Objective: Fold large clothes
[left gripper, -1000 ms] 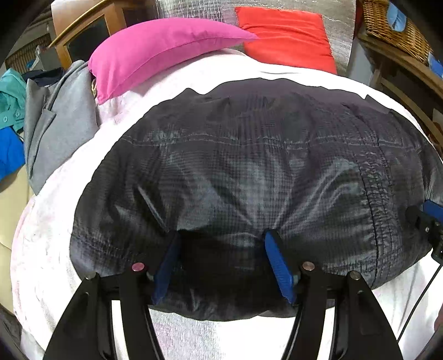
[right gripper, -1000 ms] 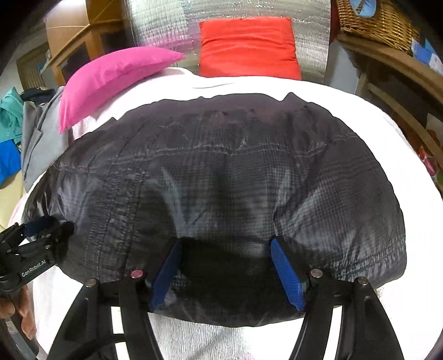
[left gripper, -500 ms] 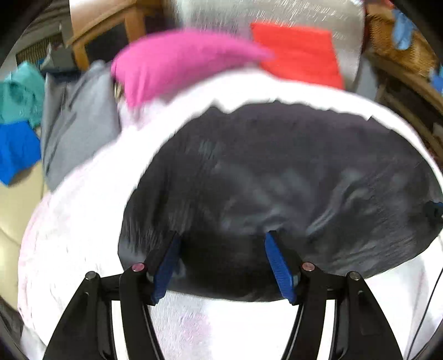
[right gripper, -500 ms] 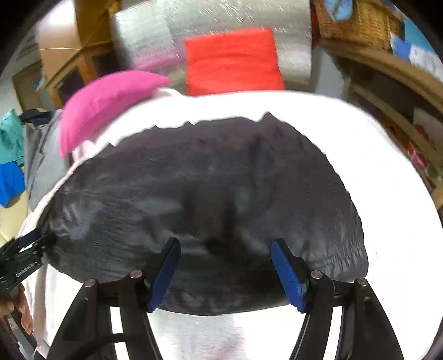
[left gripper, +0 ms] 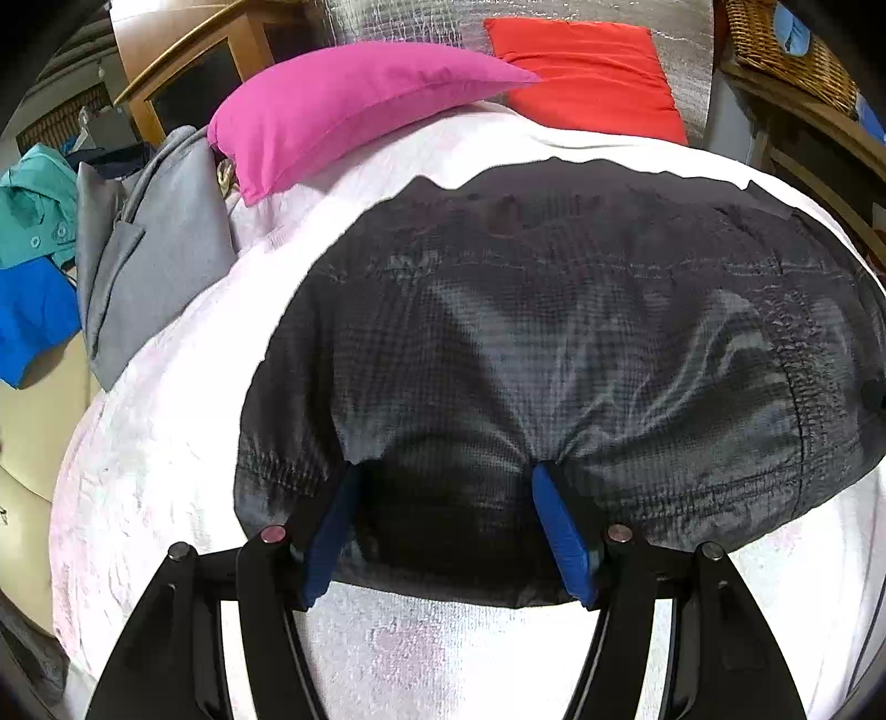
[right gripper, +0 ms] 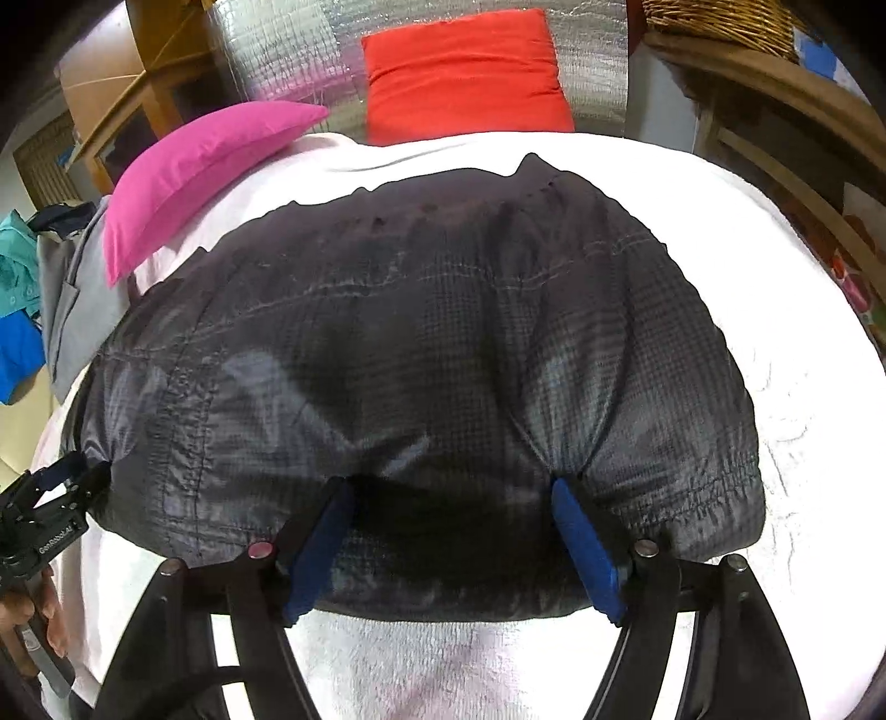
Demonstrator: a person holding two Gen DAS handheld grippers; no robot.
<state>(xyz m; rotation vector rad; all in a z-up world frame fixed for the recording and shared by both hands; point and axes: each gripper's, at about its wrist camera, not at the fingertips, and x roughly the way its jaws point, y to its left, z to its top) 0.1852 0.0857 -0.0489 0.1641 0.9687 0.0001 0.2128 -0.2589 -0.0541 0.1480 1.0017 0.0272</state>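
A dark quilted jacket [left gripper: 554, 343] lies folded on the white bedcover [left gripper: 155, 443], and it fills most of the right wrist view too [right gripper: 421, 343]. My left gripper [left gripper: 446, 476] holds the jacket's thick near edge, with the fabric bunched between its blue pads [left gripper: 559, 531]. My right gripper [right gripper: 451, 490] has the same near edge further right between its blue pads [right gripper: 581, 543]. Its jaws are opening, and the puffy fabric still fills the gap and touches both pads. The left gripper also shows at the jacket's left corner [right gripper: 61, 487], with a hand [right gripper: 33, 620] below it.
A pink pillow [left gripper: 354, 99] and a red cushion [left gripper: 587, 77] lie at the head of the bed. Grey, teal and blue clothes [left gripper: 144, 243] are piled off the bed's left side. Wooden furniture with a wicker basket [left gripper: 786, 50] stands on the right.
Both views shifted with a blur; more white bedcover now shows around the jacket, most of all on its left. The right gripper's pads stand a little wider apart.
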